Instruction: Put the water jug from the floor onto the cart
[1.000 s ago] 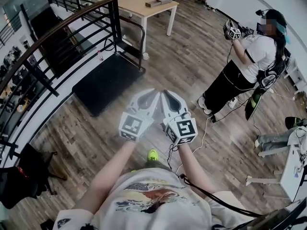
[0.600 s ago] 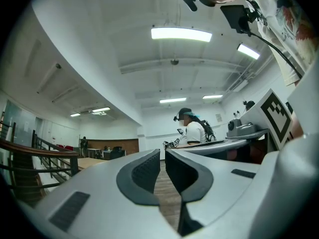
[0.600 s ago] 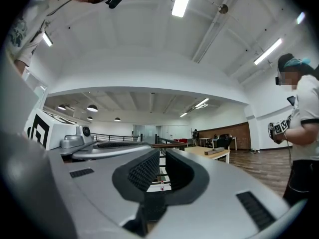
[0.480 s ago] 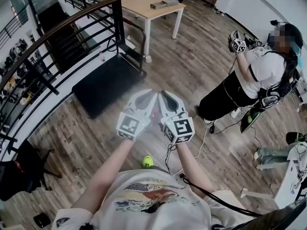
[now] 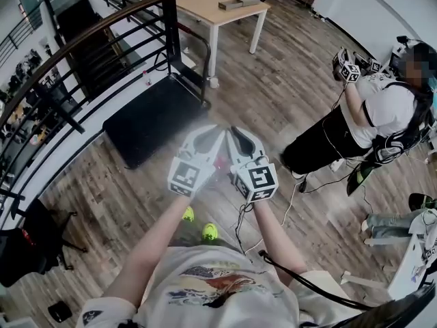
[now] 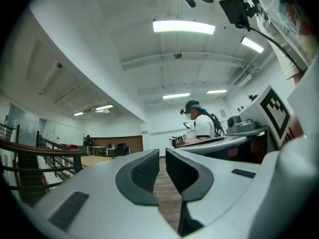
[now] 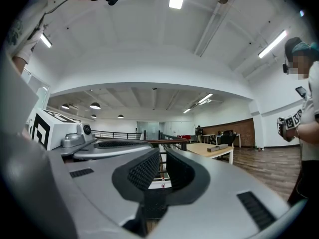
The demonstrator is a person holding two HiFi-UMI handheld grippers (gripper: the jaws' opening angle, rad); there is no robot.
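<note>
Cart (image 5: 147, 121) ahead of clenched, empty L gripper (image 5: 208, 134) & R gripper (image 5: 242, 134); poss. bottle (image 5: 145, 78) behind

Head view high, steeply down on floor (image 5: 273, 101); gripper views level, just behind jaws; right shares table (image 5: 218, 5) with head.

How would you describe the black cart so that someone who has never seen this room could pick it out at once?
Find the dark curved railing along the left of the wooden floor. Beside it, nearer than the light wooden table, lies the platform cart. It is the only flat black deck low on the floor, with an upright push handle at its far end.
</note>
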